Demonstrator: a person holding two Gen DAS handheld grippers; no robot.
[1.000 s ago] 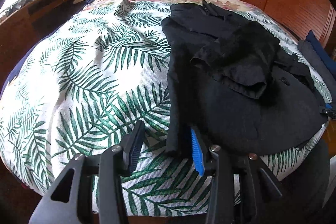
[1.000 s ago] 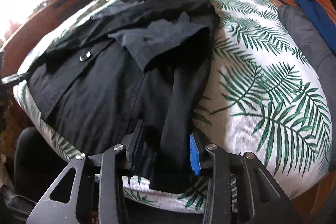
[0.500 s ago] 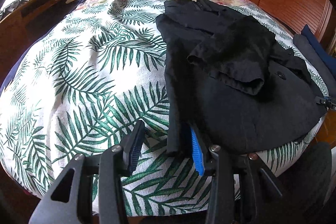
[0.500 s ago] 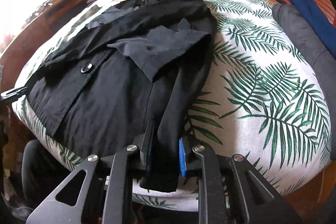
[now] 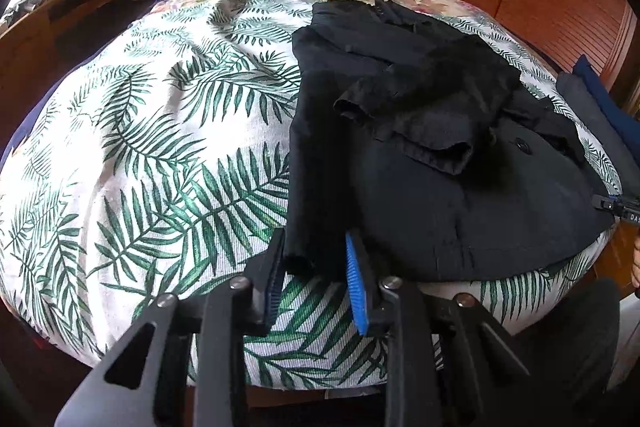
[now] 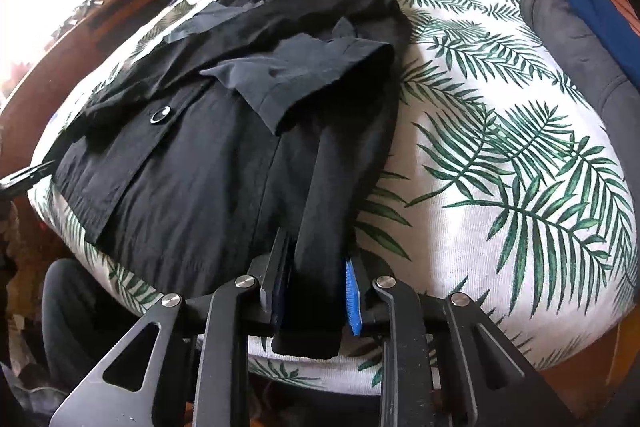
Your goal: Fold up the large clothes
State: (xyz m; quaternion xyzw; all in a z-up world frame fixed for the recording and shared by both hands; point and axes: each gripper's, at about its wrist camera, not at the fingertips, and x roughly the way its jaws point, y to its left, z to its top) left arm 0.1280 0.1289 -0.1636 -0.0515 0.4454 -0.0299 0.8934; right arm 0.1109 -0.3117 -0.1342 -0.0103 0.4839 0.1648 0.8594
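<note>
Left gripper [image 5: 316,279] is closing on the bottom left corner of the black coat [image 5: 420,155], with the hem between its blue pads, and the right gripper [image 6: 316,291] is already pinching the other bottom corner. The coat lies flat on the palm-print bedspread [image 5: 152,155], sleeves folded in. My worry: the left bite looks shallow, so that corner could slip out on the lift, and the loose sleeve [image 6: 304,75] might slide off and ruin the fold. Can't tell how many layers either one has; the hem's underside is hidden.
</note>
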